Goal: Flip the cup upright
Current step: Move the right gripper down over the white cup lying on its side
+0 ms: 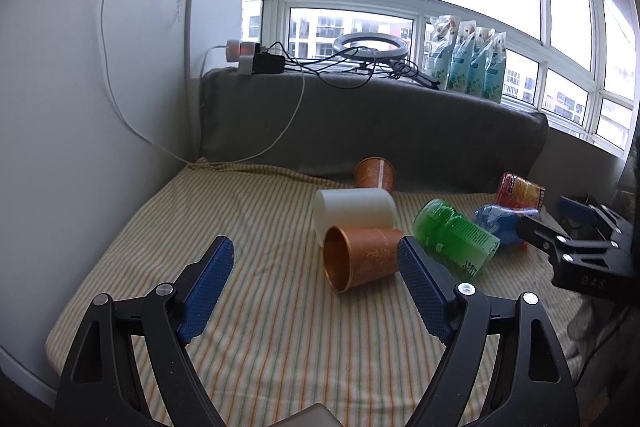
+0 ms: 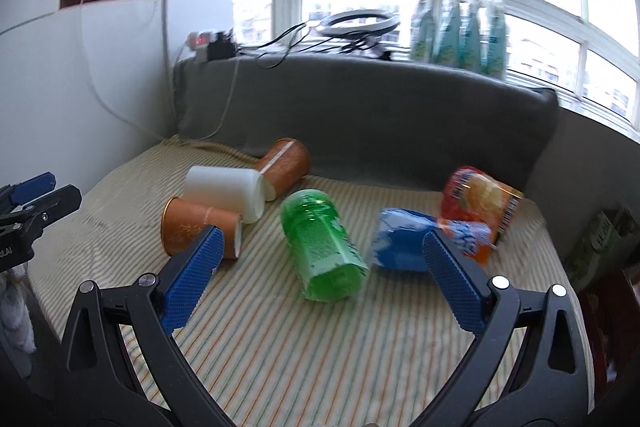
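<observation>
Several cups lie on their sides on a striped cushion [image 1: 248, 307]. The nearest is a copper cup [image 1: 362, 257], its mouth facing my left gripper [image 1: 316, 253], which is open and empty just short of it. Behind it lie a white cup [image 1: 354, 207] and a second copper cup [image 1: 374, 173]. A green cup [image 2: 322, 243] lies in front of my right gripper [image 2: 320, 247], which is open and empty. The copper cup [image 2: 196, 229], white cup [image 2: 226, 191] and far copper cup [image 2: 286, 165] also show in the right wrist view.
A blue cup [image 2: 404, 241] and an orange printed cup [image 2: 478, 203] lie at the right. A grey backrest [image 1: 400, 131] runs behind the cushion, with cables, a ring light [image 1: 370, 45] and refill pouches [image 1: 466, 61] on the sill. A white wall panel [image 1: 80, 107] stands at the left.
</observation>
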`<state>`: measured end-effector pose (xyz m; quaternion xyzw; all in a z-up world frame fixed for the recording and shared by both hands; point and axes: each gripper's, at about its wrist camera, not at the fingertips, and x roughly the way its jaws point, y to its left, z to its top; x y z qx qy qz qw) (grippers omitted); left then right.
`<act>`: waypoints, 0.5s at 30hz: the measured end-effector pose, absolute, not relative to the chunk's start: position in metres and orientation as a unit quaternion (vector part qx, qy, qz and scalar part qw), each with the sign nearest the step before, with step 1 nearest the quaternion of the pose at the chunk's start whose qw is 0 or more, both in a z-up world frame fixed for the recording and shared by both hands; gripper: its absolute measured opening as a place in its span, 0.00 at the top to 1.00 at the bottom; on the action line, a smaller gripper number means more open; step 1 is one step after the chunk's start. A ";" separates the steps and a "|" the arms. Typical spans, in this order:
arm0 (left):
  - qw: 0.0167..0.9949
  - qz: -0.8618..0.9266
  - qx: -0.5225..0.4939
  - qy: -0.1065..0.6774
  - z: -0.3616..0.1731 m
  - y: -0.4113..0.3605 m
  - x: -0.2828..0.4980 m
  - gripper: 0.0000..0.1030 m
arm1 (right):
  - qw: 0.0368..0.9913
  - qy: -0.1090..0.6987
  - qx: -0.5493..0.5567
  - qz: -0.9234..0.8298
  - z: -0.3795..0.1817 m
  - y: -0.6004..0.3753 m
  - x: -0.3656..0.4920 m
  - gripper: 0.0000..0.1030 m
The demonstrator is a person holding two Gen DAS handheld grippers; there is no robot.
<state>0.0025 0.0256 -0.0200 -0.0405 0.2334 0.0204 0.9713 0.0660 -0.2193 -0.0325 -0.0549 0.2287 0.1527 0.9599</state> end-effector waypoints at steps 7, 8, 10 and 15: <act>0.967 0.018 -0.045 0.251 -0.027 0.036 0.000 0.19 | 0.931 0.246 -0.141 0.229 -0.031 -0.185 0.095 0.01; 0.966 0.018 -0.045 0.254 -0.029 0.037 0.000 0.19 | 0.926 0.251 -0.150 0.238 -0.030 -0.180 0.099 0.01; 0.964 0.017 -0.045 0.260 -0.032 0.039 -0.001 0.19 | 0.913 0.265 -0.164 0.264 -0.028 -0.171 0.109 0.01; 0.960 0.012 -0.045 0.276 -0.040 0.040 -0.003 0.19 | 0.878 0.291 -0.206 0.318 -0.025 -0.149 0.137 0.01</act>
